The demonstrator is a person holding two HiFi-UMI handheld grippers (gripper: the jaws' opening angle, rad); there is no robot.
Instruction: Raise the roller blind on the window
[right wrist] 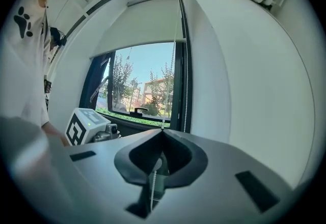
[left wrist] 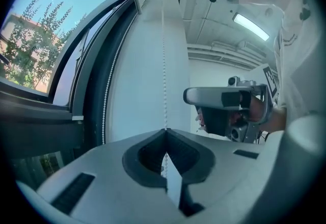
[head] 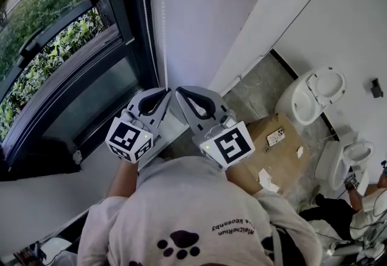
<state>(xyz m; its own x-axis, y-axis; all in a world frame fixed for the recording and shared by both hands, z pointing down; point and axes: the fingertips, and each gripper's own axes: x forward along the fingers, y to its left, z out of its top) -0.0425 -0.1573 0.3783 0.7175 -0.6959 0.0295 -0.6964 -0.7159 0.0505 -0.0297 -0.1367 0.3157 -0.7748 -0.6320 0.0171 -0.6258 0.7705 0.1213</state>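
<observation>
Now my left gripper (left wrist: pixel 164 134) and right gripper (right wrist: pixel 162 131) both pinch shut on the bead chain (head: pixel 164 29), just right of the window frame (head: pixel 124 17). The roller blind (right wrist: pixel 137 24) seemingly covers its top. Best pull straight down, steadily.

The floor (head: pixel 251 83) is mottled grey, stone or concrete, and a dark skirting strip (head: pixel 283 61) edges it along the white wall. A brown cardboard box (head: pixel 284 159) stands on it. Two white toilets (head: pixel 314 97) sit on it just beyond the box, lids raised. A printed card (head: pixel 276 135) and paper scraps (head: pixel 266 179) lie on the box top.
</observation>
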